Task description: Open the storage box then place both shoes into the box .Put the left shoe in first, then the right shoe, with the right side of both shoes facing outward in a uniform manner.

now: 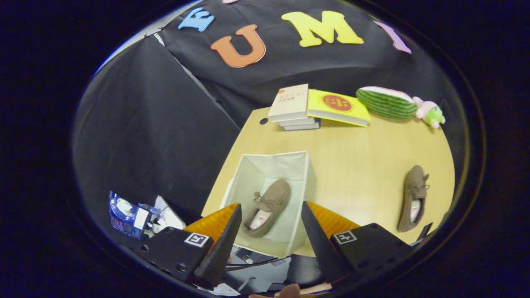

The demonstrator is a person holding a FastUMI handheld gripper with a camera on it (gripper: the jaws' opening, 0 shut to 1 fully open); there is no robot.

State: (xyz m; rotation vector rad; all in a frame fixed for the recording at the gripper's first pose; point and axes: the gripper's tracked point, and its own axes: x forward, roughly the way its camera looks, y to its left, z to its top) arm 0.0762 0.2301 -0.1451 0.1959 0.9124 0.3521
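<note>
While my tool (pixel 271 225) hung above the near edge of the surface (pixel 364 165), its two fingers stood wide apart and held nothing. Neither finger touched any object; the gap between them framed the near part of the storage box (pixel 304 174).

The storage box was a pale fabric container with an open top, standing on the near left part of the surface. One brown shoe (pixel 269 205) lay inside it on the box floor, tilted at a slant, with its toe pointing away from the tool and its opening toward the tool. This shoe appeared between the fingers and just ahead of them.

A second brown shoe (pixel 414 196) lay outside the box on the surface, well apart from the box on its right, beyond the right finger. Its toe also pointed away from the tool and its opening faced up.

At the far edge of the surface, a stack of books (pixel 292 107) lay with a yellow book (pixel 337 108) propped against it. Just beside these, to the right, lay a watermelon-slice plush (pixel 387 102) and a small pink and green plush toy (pixel 430 112), touching or nearly touching each other.

Off the surface, to the left of the left finger, a blue package (pixel 126 215) lay lower down.
</note>
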